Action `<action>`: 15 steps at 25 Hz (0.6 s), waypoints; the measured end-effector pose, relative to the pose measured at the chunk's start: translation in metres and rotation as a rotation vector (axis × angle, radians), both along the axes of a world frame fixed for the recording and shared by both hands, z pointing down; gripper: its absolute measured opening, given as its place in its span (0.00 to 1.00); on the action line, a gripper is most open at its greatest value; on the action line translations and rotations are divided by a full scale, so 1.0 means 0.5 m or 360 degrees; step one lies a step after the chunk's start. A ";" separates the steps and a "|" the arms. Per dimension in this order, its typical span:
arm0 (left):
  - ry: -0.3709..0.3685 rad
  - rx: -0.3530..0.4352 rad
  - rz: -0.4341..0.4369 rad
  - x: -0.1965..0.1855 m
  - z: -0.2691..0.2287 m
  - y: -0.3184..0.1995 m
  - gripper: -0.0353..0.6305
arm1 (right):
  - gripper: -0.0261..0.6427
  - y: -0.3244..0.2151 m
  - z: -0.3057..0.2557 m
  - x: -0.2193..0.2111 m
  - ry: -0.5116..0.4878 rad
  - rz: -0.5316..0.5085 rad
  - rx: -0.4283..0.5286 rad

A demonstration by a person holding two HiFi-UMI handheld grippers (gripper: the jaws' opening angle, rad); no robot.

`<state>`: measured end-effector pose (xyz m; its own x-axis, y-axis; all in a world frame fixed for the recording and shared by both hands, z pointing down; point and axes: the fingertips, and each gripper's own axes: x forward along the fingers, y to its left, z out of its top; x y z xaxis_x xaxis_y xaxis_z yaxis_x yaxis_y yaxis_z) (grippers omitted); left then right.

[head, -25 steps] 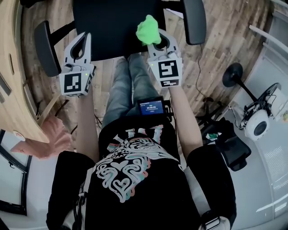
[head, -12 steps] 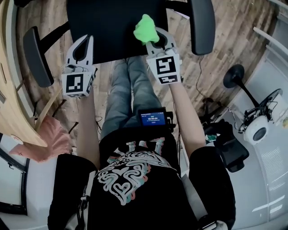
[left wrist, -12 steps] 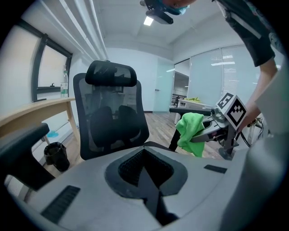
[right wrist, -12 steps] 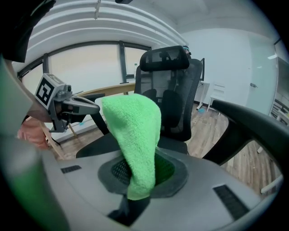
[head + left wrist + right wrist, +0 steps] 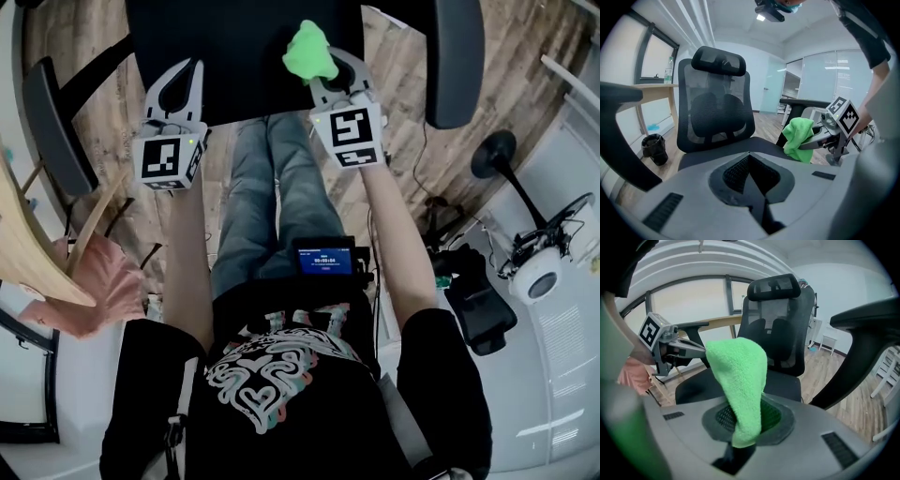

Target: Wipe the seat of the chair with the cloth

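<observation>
Right tongs [image 5: 321, 73] clamped on cloth [image 5: 307, 52], left tongs [image 5: 186, 67] together, empty; best press cloth flat onto seat [image 5: 234, 56], sweep overlapping.

Green cloth [image 5: 738, 380] pinched tight between my fingers [image 5: 811, 427], its folded top standing up over them. Ahead of me is the black chair [image 5: 780, 329], its seat [image 5: 787, 385] just beyond the cloth. The left gripper [image 5: 696, 351] hangs off to the left; an armrest [image 5: 867, 315] arcs on the right.
</observation>
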<state>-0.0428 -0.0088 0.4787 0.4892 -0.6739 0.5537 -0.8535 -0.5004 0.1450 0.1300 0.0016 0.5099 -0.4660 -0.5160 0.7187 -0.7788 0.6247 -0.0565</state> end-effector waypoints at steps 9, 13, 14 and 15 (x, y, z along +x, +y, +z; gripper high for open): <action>0.0026 -0.0072 0.0022 0.018 0.072 0.017 0.05 | 0.13 0.002 0.057 -0.008 -0.0016 -0.0048 -0.0027; 0.0033 -0.0102 0.0038 0.024 0.100 0.031 0.05 | 0.13 0.006 0.087 -0.012 0.0018 -0.0081 -0.0033; 0.0035 -0.0107 0.0035 0.026 0.104 0.033 0.05 | 0.13 0.007 0.093 -0.010 0.0023 -0.0081 -0.0037; 0.0038 -0.0110 0.0033 0.028 0.108 0.034 0.05 | 0.13 0.008 0.098 -0.008 0.0030 -0.0082 -0.0042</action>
<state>-0.0289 0.0084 0.5325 0.5164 -0.6240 0.5865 -0.8389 -0.5061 0.2002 0.1261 0.0055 0.5590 -0.4778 -0.4726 0.7405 -0.7468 0.6624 -0.0590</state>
